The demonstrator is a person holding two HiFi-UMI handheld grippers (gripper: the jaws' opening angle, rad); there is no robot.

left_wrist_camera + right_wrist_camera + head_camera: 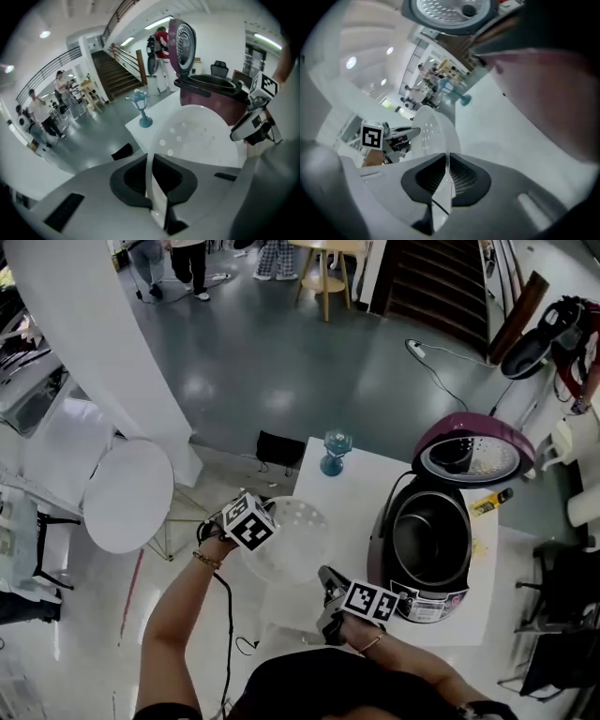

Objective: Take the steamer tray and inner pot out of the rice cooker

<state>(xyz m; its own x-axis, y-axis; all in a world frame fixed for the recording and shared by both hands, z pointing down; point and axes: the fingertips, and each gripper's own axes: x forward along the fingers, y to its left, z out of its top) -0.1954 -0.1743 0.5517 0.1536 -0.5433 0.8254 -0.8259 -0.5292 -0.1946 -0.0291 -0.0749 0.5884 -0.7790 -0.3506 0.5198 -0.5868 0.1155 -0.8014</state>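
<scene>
At the left, the left gripper (152, 187) has its jaws pressed together on the thin rim of the steamer tray (291, 540), a white round tray with small holes in its bottom. The tray is already out of the rice cooker (424, 601) and is held over the near left part of the white table (366, 484), close to the left edge. I cannot tell if its bottom touches the table top or hangs just above it. Behind the tray, at the far edge of the table, stands a blue goblet (334, 454), well apart from the tray. The right gripper (447, 183) pinches the opposite side of the same rim, near the front edge of the table and just beside the cooker. At the right side of the table the cooker stands with its lid (469, 460) raised, and the dark inner pot (431, 540) sits inside the body, untouched. So I judge that the first half of the task is almost done: the tray only has to be set down and released. What is left is the second half, to lift the inner pot out of the cooker and put it on the table.
</scene>
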